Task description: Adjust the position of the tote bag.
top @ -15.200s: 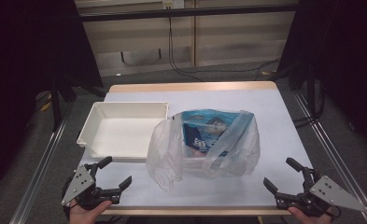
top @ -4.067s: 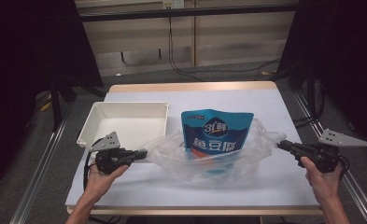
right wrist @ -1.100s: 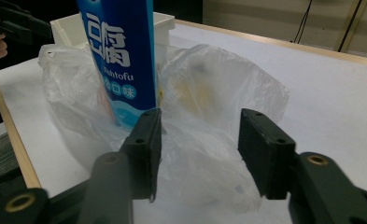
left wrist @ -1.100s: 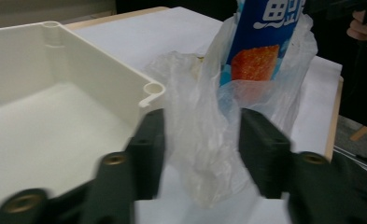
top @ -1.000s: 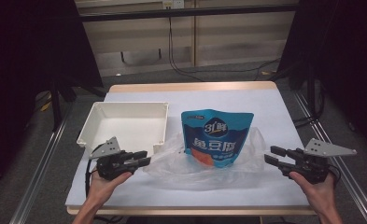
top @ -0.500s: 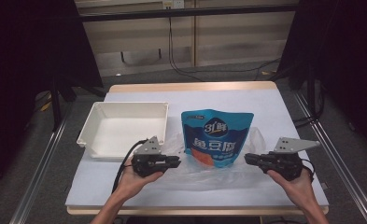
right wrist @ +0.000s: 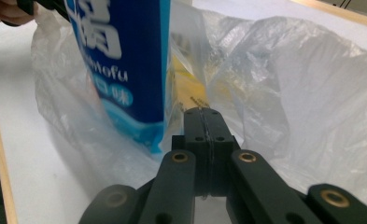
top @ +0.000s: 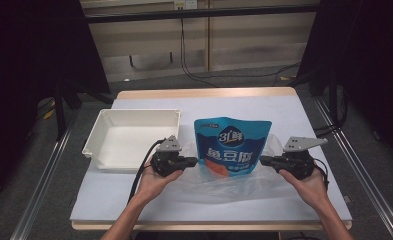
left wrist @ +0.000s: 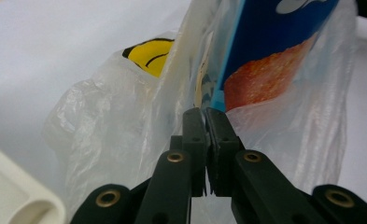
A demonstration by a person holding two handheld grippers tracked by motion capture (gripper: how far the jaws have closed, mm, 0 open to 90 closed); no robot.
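A blue snack pouch (top: 232, 145) stands upright mid-table inside a clear plastic bag (top: 224, 182) that lies crumpled low around its base. My left gripper (top: 195, 160) is at the pouch's left edge and my right gripper (top: 263, 160) at its right edge, both pointing inward. Both pairs of jaws have just been closing. In the left gripper view, the left gripper (left wrist: 204, 114) pinches bag film (left wrist: 111, 121) in front of the pouch (left wrist: 274, 42). In the right gripper view, the right gripper (right wrist: 202, 114) is shut on film (right wrist: 302, 84) beside the pouch (right wrist: 125, 56).
An empty white tray (top: 134, 117) sits left of the pouch, close behind my left hand, and its corner (left wrist: 13, 196) shows in the left gripper view. The white table top (top: 304, 115) stretches behind and to the right, and dark floor and metal rails surround the table.
Both hands have moved inward from the bag's outer ends to the pouch's sides. Both grippers' jaws have closed.
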